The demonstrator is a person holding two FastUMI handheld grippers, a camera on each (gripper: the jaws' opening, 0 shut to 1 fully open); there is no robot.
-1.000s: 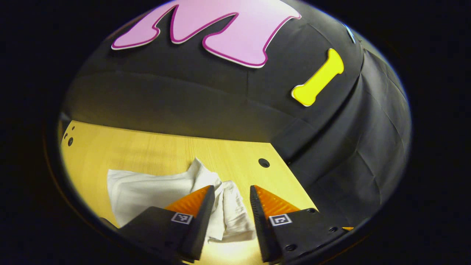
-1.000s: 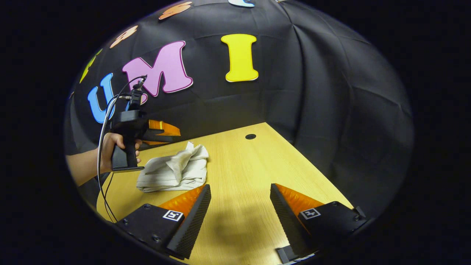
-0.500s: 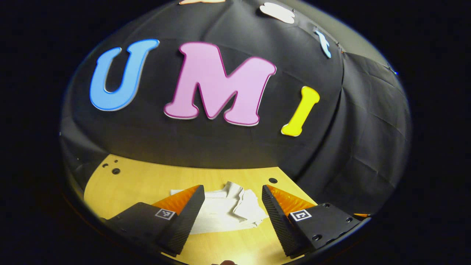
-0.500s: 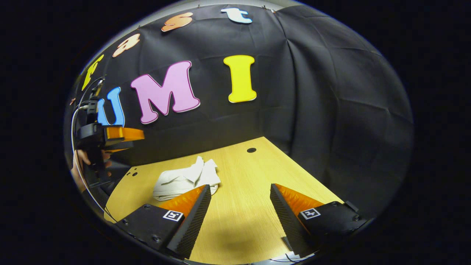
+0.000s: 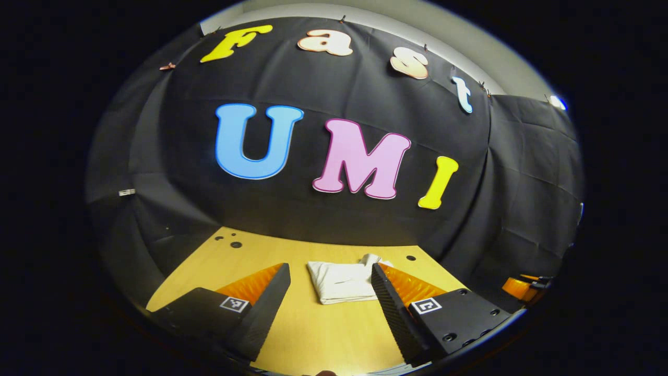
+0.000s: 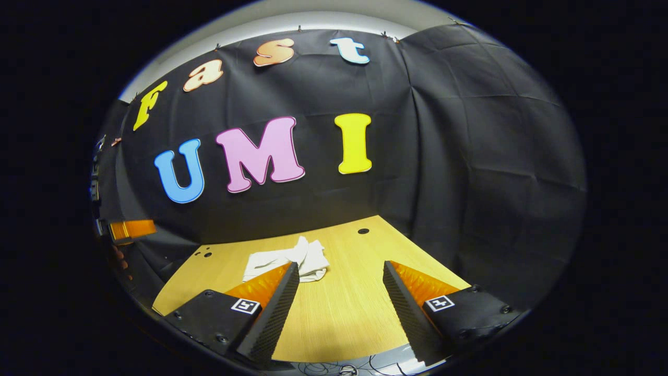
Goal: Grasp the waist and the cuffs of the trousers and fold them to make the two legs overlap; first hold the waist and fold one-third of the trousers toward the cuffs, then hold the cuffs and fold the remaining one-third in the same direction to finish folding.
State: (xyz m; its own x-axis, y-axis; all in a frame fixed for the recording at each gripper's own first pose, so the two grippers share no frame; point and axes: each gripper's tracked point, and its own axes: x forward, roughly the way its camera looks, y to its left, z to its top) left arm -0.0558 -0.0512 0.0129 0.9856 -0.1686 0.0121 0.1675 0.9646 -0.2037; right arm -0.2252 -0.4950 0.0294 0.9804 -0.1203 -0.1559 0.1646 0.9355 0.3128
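In the left gripper view, the left gripper stands with its jaws wide apart and holds nothing. The white trousers lie folded into a compact bundle on the wooden table, farther off between the fingers and well apart from them; a small flap sticks up at the bundle's far edge.

In the right gripper view, the right gripper is likewise spread wide and empty. The trousers sit ahead and to its left, partly behind its left finger, near the table's far side.

Judgement: the folding appears complete, or nearly so, and the step in hand is a clear withdrawal. To do it well, both grippers should stay open and back off level, brushing no cloth. The raised flap may deserve a light press flat.
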